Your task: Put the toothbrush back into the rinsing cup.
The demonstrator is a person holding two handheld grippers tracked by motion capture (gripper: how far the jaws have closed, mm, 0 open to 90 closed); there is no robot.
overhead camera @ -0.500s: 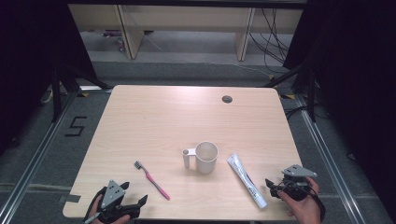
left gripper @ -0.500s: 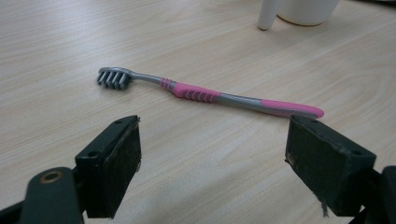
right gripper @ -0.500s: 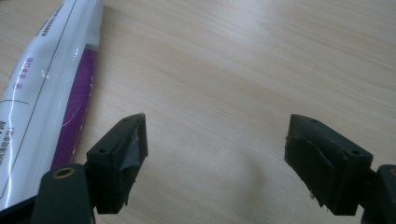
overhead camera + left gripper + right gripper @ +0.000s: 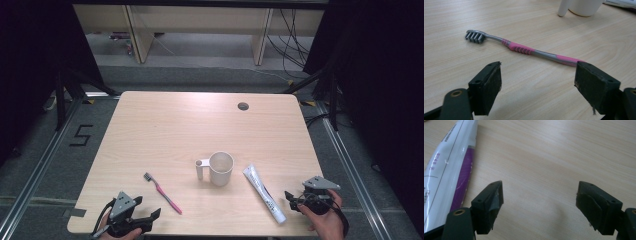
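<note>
A pink and grey toothbrush (image 4: 162,192) lies flat on the wooden table (image 4: 175,130), bristles at its far end. My left gripper (image 4: 150,219) rests at the front left edge, open, with its jaws just short of the toothbrush (image 4: 524,48) handle's near end. In the left gripper view the left gripper (image 4: 537,72) has nothing between its pads. A white mug (image 4: 220,168) stands upright mid-table, handle to the left. A white and purple toothpaste tube (image 4: 264,192) lies to its right. My right gripper (image 4: 292,201) is open beside the tube's near end; the right gripper (image 4: 540,192) frames bare wood, with the tube (image 4: 449,172) at its left.
A round cable hole (image 4: 243,106) sits near the table's far right. The mug's base (image 4: 584,6) shows at the top of the left gripper view. Past the table's far edge there is grey floor with a "5" marking (image 4: 80,135) and wooden furniture legs.
</note>
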